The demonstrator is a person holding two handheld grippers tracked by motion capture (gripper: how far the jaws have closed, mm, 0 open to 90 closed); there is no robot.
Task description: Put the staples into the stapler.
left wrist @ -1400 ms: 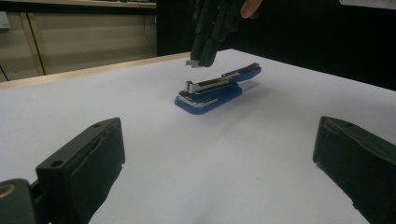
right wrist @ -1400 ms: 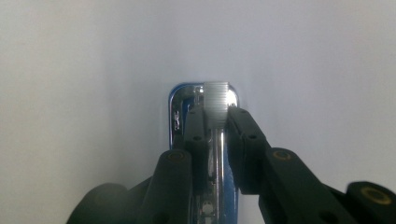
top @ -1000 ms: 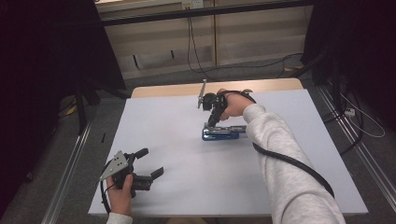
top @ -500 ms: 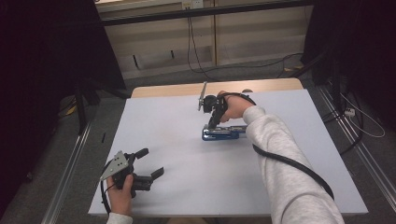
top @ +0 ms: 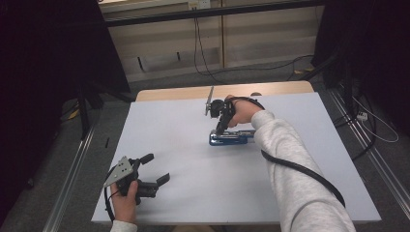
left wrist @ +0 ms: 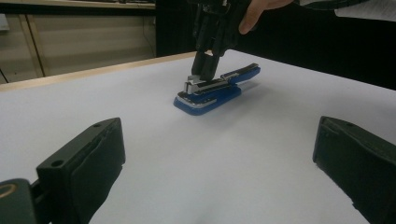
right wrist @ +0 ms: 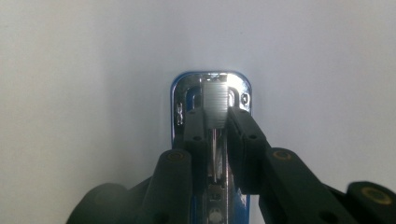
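A blue and silver stapler (top: 237, 138) lies flat near the middle of the white table (top: 169, 125). My right gripper (top: 220, 129) comes down on its left end from behind. In the right gripper view the two jaws stand close together on the stapler's (right wrist: 210, 91) silver metal top piece, and my right gripper (right wrist: 215, 114) is shut on it. The left gripper view shows the stapler (left wrist: 215, 91) with the right gripper (left wrist: 205, 72) on it, farther off. My left gripper (top: 155, 167) rests open near the front left of the table, with nothing between its jaws (left wrist: 219, 140).
A wooden strip (top: 169, 93) shows at the table's far edge. The right gripper's black cable (top: 300, 169) trails along the grey sleeve. Metal rails (top: 72, 164) run beside the table on both sides. Cables (top: 208, 67) lie on the floor behind.
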